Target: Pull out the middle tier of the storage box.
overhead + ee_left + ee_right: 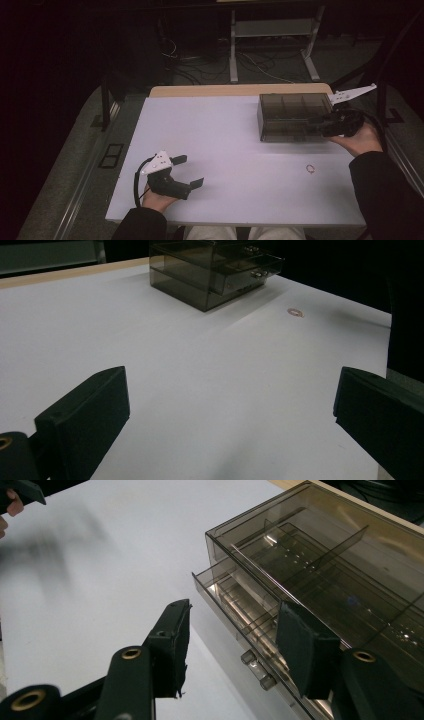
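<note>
A smoky clear drawer box stands at the back right of the white table. In the right gripper view its lower drawer is pulled out a little, with two small knobs on its front. My right gripper is at the box's right front corner. Its jaws stand apart, one over the table and one over the drawer, and the drawer front with its knobs lies between them with no pad pressing on it. My left gripper rests near the front left, wide open and with nothing in it.
A small ring lies on the table in front of the box, also seen from the left gripper. The left hand shows far off in the right gripper view. A metal stand and cables lie on the floor beyond the table.
</note>
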The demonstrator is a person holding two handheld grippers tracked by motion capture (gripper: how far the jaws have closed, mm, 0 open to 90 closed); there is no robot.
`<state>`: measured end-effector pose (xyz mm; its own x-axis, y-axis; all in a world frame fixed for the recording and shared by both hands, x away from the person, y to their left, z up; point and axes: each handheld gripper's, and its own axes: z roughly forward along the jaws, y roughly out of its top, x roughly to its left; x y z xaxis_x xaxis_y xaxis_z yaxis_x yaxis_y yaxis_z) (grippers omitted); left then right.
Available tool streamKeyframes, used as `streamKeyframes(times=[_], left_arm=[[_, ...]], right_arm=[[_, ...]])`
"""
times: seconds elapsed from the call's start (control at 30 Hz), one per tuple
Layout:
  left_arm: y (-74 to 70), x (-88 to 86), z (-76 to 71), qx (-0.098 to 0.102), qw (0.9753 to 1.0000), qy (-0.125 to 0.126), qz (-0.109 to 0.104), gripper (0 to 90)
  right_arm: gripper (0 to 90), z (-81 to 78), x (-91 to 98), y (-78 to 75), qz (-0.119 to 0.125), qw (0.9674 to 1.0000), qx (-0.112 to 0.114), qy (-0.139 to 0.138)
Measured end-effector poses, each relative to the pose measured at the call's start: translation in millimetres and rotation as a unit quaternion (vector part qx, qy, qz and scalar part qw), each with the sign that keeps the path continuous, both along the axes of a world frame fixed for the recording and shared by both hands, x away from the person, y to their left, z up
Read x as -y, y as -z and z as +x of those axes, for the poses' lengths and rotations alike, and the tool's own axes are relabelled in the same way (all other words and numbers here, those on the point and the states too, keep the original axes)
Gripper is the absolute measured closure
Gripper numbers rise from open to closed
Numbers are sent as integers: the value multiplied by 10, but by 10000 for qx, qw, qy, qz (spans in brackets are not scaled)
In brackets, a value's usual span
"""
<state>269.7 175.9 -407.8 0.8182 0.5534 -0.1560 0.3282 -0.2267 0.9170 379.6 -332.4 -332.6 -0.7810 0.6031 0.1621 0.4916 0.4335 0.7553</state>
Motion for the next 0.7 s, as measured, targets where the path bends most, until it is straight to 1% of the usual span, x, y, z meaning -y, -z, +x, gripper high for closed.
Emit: streamKeyframes(times=[0.1,0.27,0.4,0.5,0.57,0.7], left_arm=[[0,-2,0,1,10000,0,0,6],[-1,-1,-1,5,10000,0,4,6],[0,-2,0,3,10000,2,7,6],[-1,-5,-2,5,10000,1,-2,6],[-2,-7,-4,9,10000,1,-2,6],[-2,-6,-4,9,10000,-2,-2,6]], right_arm=[[500,19,-31,75,-76,9999,1,-87],[513,39,-90,144,-179,9998,69,-113],[529,60,-125,189,-252,9996,72,-137],[546,77,-131,231,-274,9995,51,-122],[553,88,-123,266,-238,9997,23,-109],[559,97,-136,319,-280,9996,22,-91]])
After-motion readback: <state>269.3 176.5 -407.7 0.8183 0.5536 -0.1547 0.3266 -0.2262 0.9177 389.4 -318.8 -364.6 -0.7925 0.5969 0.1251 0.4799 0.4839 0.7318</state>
